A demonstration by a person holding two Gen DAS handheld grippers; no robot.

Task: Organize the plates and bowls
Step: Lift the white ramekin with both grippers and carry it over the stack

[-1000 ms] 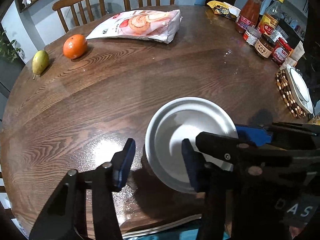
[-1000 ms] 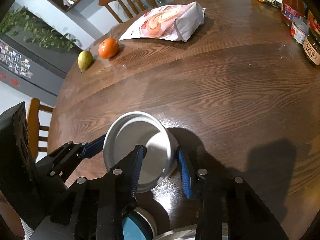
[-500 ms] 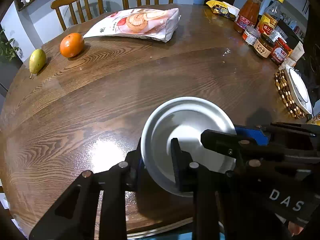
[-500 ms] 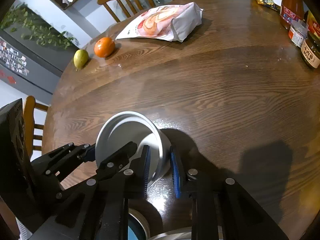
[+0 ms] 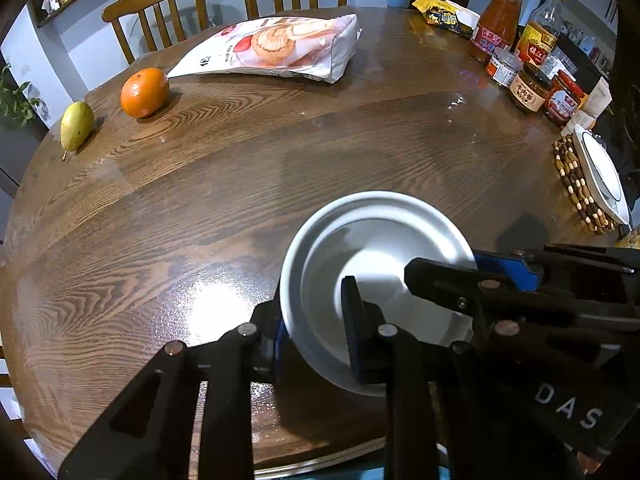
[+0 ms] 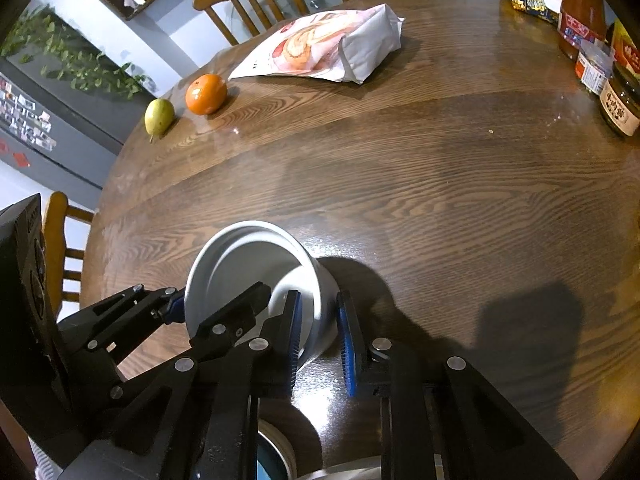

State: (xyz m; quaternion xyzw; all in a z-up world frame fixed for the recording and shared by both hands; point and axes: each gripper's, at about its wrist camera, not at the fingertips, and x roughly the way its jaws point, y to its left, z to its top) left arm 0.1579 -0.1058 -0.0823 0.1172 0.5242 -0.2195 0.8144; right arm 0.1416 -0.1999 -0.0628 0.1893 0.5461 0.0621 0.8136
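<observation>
Over on the far left edge of the round wooden table (image 5: 248, 184) sits a green pear (image 5: 76, 125), and just beside it an orange (image 5: 144, 92), the two apart by a sliver of wood. Moving across, a pink-and-white snack bag (image 5: 280, 50) lies flat near the far side, in front of two wooden chairs (image 5: 160, 4). Now the action, near the front edge: a white bowl (image 5: 376, 264) stands on the table, and both tools are on it. The left gripper (image 5: 316, 336) bites the bowl's left rim, one blue pad outside the wall, the other inside, pressed onto it. The right gripper (image 6: 318, 332) straddles the opposite wall, one blue finger (image 6: 294, 332) inside the bowl, the other outside; its jaws are closing in and the inner pad looks to be touching the wall, while the outer pad shows a thin gap in the right wrist view. The bowl looks slightly tipped between them, though I cannot tell whether it has left the wood. Further right, sauce bottles and jars (image 5: 520, 60) crowd the table's edge, and a white plate (image 5: 600, 172) rests on a beaded mat (image 5: 576, 188) at the far right.
</observation>
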